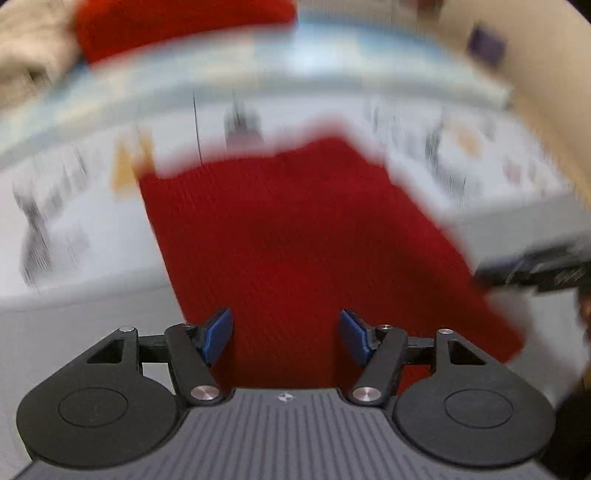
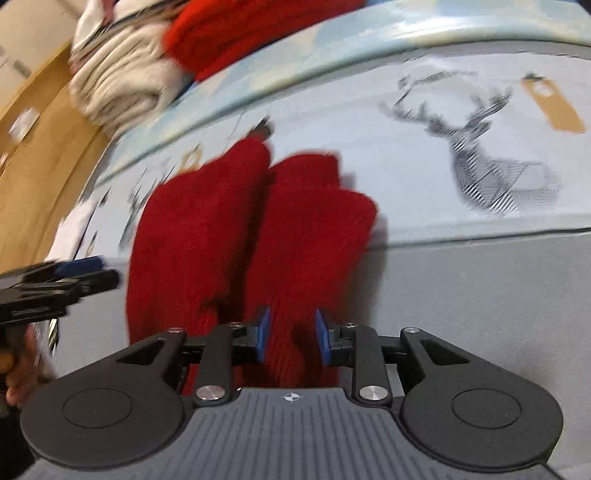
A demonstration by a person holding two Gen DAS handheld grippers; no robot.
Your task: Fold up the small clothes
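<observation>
Between our right gripper's blue fingers, parted and clear of it, lies the red knitted garment, folded lengthwise on the deer-print sheet. Our left gripper hangs released over that same red knit. Beyond the fingers, a second red piece sits beside cream clothes.

A pale grey bedspread printed with a hatched stag's head and an orange tag shape covers the bed, edged by a light blue band; cream knitwear and a red knit are heaped at its far side, beside a tan wooden panel
</observation>
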